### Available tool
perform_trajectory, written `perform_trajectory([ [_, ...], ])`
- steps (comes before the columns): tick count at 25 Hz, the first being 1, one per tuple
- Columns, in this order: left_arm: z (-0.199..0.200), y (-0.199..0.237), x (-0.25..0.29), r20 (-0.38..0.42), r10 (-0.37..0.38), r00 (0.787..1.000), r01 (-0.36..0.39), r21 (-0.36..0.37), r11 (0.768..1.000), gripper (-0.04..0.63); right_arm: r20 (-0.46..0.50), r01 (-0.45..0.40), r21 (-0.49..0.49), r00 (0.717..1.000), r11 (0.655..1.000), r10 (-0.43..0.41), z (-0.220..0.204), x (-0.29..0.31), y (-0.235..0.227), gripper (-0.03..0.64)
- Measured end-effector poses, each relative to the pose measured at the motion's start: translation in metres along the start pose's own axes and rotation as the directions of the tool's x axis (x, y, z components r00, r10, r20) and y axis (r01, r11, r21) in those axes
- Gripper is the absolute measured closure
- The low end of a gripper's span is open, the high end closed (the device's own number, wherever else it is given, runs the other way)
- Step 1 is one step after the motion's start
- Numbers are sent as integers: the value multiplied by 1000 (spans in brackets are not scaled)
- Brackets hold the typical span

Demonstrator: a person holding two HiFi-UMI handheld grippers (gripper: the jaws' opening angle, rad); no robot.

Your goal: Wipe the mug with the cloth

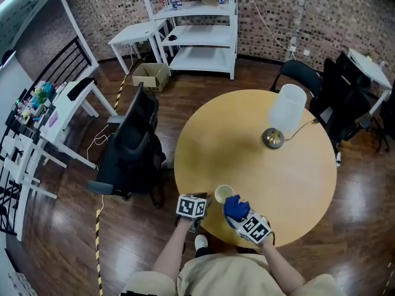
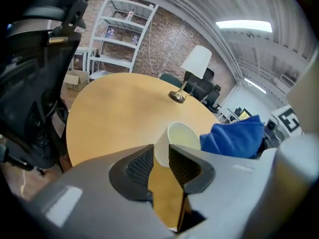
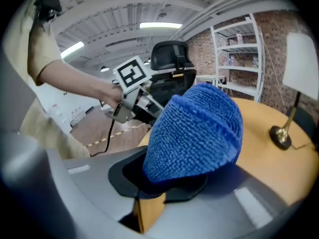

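A cream mug (image 1: 223, 194) is near the front edge of the round yellow table (image 1: 247, 147). My left gripper (image 1: 208, 202) comes at it from the left. In the left gripper view the mug (image 2: 182, 136) is tilted, its lower side pinched between the narrow jaws of the left gripper (image 2: 159, 156). My right gripper (image 1: 241, 216) is shut on a bunched blue cloth (image 1: 234, 207), just right of the mug. The cloth (image 3: 194, 128) bulges out and hides the tips of the right gripper (image 3: 167, 183). The mug itself is hidden in that view.
A lamp (image 1: 285, 113) with a white shade and brass base stands at the table's far right. A black office chair (image 1: 133, 147) is close on the left, with more chairs (image 1: 308, 79) behind. White shelving (image 1: 200, 23) and a cardboard box (image 1: 151, 76) stand by the brick wall.
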State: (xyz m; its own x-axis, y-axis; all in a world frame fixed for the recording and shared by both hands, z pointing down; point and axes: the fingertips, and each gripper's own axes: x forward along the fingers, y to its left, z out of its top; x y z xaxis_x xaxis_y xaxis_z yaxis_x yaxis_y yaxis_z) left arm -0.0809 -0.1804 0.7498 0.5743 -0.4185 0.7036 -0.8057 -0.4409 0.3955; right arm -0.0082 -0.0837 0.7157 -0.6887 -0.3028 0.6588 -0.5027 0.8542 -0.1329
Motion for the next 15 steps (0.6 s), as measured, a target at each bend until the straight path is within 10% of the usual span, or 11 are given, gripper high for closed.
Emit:
perform_trajectory([
  [5,15,10,24,-48,-10,999,2,-151,989,526,-122,44,-218,990,975,-72,6,19,5,557],
  [11,29,-9,25,-23,-122,992,117,-159,980,406,-206,27,-242,975,970,-79,-5,34,7,557],
  [15,15,-17,42,-109,-85,990,75,-88,993,450,-244,9,-266,967,964,-76,-13,40,9,557],
])
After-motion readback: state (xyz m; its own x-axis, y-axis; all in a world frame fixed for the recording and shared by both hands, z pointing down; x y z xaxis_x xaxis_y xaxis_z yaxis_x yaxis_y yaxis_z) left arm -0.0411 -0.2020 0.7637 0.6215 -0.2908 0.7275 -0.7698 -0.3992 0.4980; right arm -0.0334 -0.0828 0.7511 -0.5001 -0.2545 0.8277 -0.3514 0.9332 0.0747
